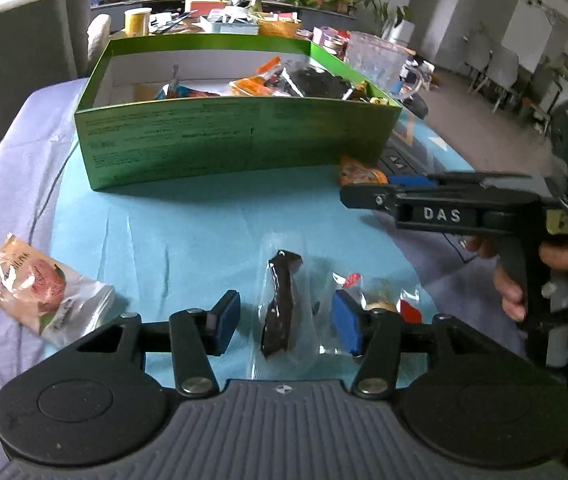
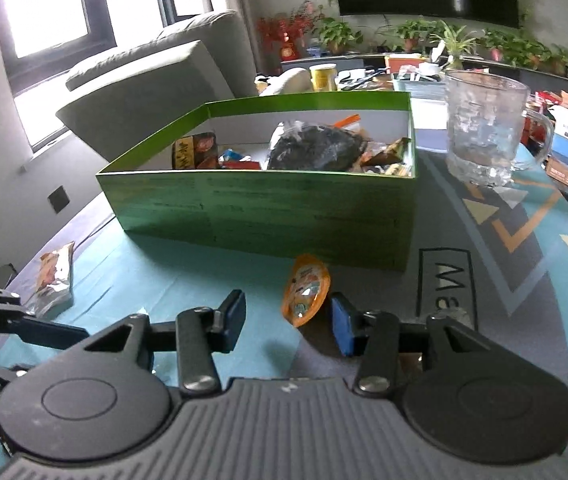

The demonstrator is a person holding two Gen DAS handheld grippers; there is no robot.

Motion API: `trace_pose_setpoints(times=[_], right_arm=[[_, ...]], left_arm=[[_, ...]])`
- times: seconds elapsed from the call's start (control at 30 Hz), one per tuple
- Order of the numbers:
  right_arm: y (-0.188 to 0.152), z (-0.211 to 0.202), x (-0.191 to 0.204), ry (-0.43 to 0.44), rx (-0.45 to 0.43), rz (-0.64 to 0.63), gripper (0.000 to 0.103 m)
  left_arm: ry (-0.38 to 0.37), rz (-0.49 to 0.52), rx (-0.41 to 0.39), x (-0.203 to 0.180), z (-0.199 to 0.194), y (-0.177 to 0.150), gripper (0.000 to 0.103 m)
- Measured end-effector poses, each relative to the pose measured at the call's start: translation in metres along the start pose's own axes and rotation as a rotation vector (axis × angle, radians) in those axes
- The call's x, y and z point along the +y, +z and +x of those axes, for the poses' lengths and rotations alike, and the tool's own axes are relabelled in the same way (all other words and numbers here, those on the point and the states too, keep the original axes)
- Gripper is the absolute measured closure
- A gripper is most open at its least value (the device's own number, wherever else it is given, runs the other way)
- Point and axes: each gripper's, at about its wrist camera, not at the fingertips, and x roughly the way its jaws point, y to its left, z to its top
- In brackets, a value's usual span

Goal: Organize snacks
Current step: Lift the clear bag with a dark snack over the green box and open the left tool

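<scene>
The left gripper (image 1: 284, 320) stands half-open around a dark snack (image 1: 282, 304) in slippery clear wrap, light and soft; pinch its middle. The right gripper (image 2: 286, 322), equally empty, nears an orange pouch (image 2: 305, 294) beside the green box (image 2: 268, 212) mid-counter.

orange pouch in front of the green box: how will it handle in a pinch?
The orange snack pouch lies flat on the cloth, so it is probably thin, light and floppy; expect sagging if pinched at one end. Its glossy film may slip between the pads. It sits between the open fingers of the right gripper, nearer the right-hand pad, so closing may push it sideways first.
</scene>
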Motion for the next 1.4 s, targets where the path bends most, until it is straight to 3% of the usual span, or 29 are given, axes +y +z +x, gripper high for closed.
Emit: trace_pose_setpoints(times=[0.1,0.23,0.43,0.5,0.6,0.77,1.1,1.4], right_arm=[[0.000,0.002,-0.005,-0.018,0.008,0.027,0.048],[0.002,0.006,-0.004,-0.035,0.001,0.018,0.044],[0.002,0.014,-0.001,-0.078,-0.008,-0.036,0.043],[0.001,0.013,0.000,-0.087,-0.009,-0.047,0.045],[-0.002,0.010,0.001,-0.103,-0.012,-0.067,0.063],[-0.004,-0.003,0.002,-0.080,-0.032,-0.061,0.063],[0.022,-0.031,0.010,-0.041,-0.169,-0.064,0.063],[0.047,-0.024,0.000,-0.055,-0.235,-0.050,0.063]], left_arm=[[-0.029,-0.052,0.001,0.008,0.000,0.002,0.074],[-0.013,-0.044,-0.009,0.006,-0.006,-0.002,0.075],[-0.001,-0.064,-0.085,0.005,-0.022,0.007,0.075],[0.000,-0.063,-0.109,0.004,-0.027,0.010,0.075],[0.001,-0.059,-0.129,0.003,-0.032,0.015,0.075],[0.009,-0.062,-0.146,0.004,-0.032,0.020,0.075],[0.031,-0.046,-0.240,0.003,-0.044,0.047,0.075],[0.056,-0.062,-0.294,0.012,-0.040,0.075,0.075]])
